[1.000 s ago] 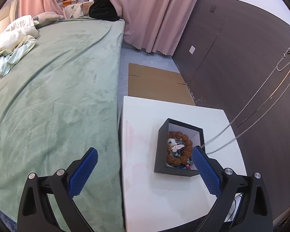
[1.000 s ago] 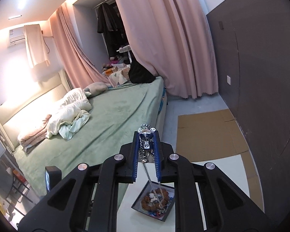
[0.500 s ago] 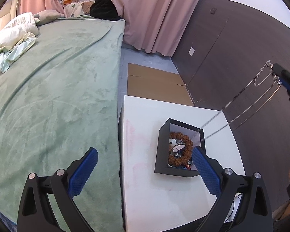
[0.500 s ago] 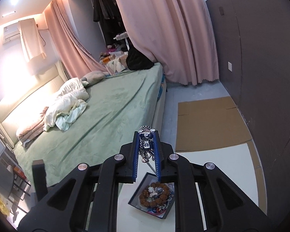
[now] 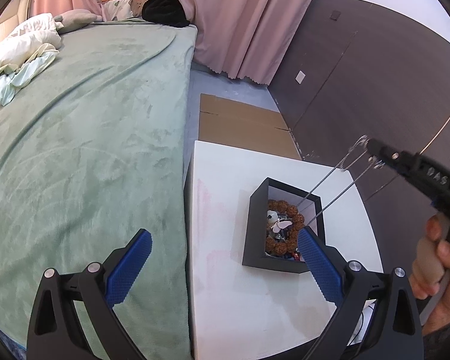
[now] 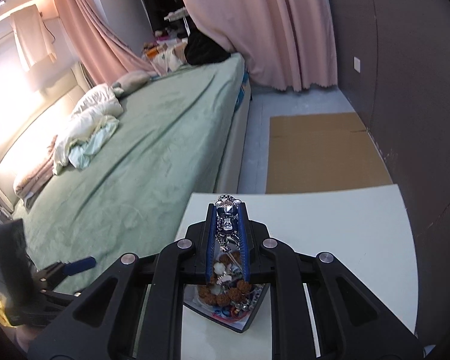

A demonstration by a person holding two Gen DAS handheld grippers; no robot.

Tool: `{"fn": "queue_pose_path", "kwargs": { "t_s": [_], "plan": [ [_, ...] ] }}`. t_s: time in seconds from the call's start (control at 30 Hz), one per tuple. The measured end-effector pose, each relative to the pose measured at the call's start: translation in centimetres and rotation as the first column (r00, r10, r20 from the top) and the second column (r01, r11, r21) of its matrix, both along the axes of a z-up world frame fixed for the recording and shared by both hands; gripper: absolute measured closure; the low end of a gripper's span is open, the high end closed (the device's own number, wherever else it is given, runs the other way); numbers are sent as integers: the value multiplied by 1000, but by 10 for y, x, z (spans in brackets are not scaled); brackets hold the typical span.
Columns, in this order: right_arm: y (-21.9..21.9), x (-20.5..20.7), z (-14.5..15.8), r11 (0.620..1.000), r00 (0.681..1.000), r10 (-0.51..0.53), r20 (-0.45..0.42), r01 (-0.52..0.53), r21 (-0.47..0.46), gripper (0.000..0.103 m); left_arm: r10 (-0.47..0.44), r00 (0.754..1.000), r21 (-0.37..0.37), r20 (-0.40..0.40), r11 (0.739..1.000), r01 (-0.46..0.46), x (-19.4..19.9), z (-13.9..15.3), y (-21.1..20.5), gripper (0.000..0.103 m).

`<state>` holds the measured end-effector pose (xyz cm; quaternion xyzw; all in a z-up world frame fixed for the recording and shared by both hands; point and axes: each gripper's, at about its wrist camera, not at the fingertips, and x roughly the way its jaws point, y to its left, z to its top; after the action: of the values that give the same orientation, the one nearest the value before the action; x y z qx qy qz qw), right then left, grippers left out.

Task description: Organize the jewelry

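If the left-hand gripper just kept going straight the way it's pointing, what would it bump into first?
Probably the near edge of the white table where it borders the green bed. The left gripper is open and angled down at that edge; the black jewelry box lies off to its right. Depth is uncertain.

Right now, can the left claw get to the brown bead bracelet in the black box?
Probably yes. The left claw is open and empty beside the black box, whose top is open. Only the silver chain hanging from the right claw crosses above the bead bracelet.
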<state>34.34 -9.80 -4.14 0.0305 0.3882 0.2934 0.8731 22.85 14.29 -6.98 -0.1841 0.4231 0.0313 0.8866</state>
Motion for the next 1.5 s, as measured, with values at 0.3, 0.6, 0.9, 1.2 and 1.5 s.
{"fn": "queue_pose_path", "kwargs": {
  "t_s": [0.3, 0.6, 0.9, 1.2, 1.5],
  "plan": [
    [0, 19, -61, 998, 981, 9, -193, -21, -61, 85, 10, 1000, -7, -15, 1000, -10, 2, -10, 1, 9],
    [-32, 11, -41, 999, 988, -36, -152, 32, -30, 45, -9, 1000, -8, -11, 1000, 9, 3, -10, -9, 9],
    [-66, -19, -28, 997, 990, -75, -119, 74, -14, 32, -64, 997, 35, 52, 997, 62, -11, 7, -34, 9],
    [-96, -61, -13, 994, 993, -103, -49, 104, 17, 12, -90, 990, 93, 109, 992, 80, -30, 27, -55, 9],
    [-110, -111, -6, 997, 997, -71, 28, 71, 1, 5, -121, 983, 105, 138, 989, 107, -61, 36, -73, 9]
  ]
}}
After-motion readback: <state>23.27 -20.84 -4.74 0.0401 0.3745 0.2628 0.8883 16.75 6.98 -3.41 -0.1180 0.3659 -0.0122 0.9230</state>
